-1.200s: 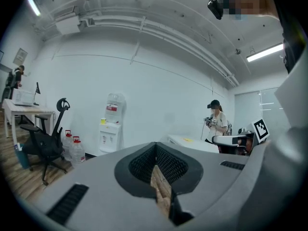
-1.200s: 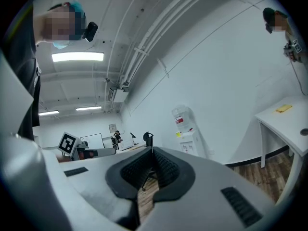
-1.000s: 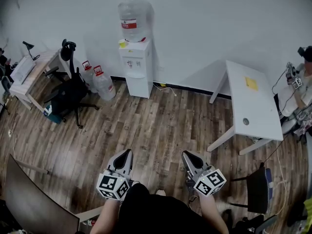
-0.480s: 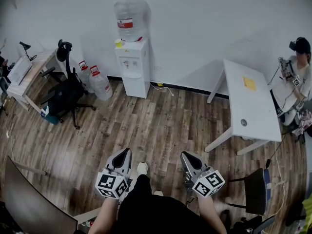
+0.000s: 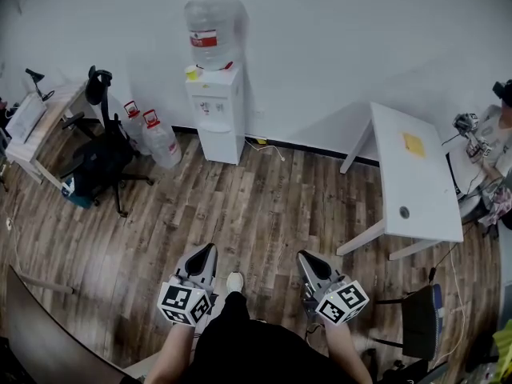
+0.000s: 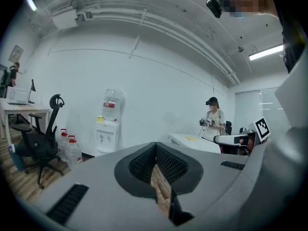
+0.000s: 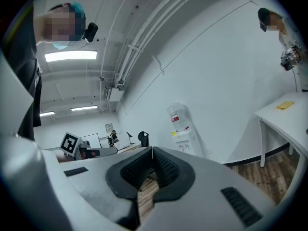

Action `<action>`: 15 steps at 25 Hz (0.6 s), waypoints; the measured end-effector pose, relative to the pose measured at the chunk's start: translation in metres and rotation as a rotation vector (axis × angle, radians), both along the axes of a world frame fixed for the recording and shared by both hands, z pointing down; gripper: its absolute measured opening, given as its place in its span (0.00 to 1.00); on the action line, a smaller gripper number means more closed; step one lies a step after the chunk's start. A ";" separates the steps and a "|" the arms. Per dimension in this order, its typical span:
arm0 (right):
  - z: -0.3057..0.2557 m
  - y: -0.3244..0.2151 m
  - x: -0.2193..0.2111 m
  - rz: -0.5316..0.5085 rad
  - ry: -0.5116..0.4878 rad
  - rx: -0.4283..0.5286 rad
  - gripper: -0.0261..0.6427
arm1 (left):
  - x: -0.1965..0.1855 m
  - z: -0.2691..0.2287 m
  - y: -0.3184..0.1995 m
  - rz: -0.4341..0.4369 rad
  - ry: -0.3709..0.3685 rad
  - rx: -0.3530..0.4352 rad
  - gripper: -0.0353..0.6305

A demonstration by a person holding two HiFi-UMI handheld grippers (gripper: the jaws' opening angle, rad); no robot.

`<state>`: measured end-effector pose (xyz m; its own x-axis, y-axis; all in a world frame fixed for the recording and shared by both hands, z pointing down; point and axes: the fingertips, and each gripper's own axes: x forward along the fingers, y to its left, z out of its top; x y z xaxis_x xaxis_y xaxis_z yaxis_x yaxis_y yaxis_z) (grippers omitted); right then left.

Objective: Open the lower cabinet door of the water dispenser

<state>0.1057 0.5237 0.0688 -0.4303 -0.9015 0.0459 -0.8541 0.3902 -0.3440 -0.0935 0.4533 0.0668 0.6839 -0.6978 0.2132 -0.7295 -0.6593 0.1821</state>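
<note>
Off to the left against the far wall, well apart from both grippers: the water dispenser [image 5: 216, 106], lower cabinet door [image 5: 220, 141] shut, down at floor level; nearer, low over the wooden floor [image 5: 264, 206], the left gripper [image 5: 206, 252] with jaws pressed together on nothing, then the right gripper [image 5: 308, 257], likewise closed and empty; likely trouble at the door itself: closed jaws sliding off a flush panel, or too hard a pull rocking the unit with the big bottle [image 5: 212, 26] on top; also a knock against the spare water jugs [image 5: 152, 134] just beside the dispenser's left flank; hinge side impossible to tell from here. Around, from the left: a desk [image 5: 44, 114] by the wall; an office chair [image 5: 100, 162] near it; a cable [image 5: 268, 145] on the floor right of the dispenser, a possible snag; a white desk [image 5: 416, 174]; a person [image 5: 494, 134] at the right edge; no obstacle on the straight line of boards ahead.
</note>
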 end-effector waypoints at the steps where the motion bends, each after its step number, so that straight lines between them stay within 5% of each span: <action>1: 0.000 -0.007 -0.001 0.001 0.000 -0.001 0.07 | -0.001 0.001 -0.006 0.002 -0.003 -0.003 0.07; 15: -0.008 -0.123 -0.022 0.024 0.014 -0.016 0.07 | -0.014 0.003 -0.129 0.049 -0.007 -0.023 0.07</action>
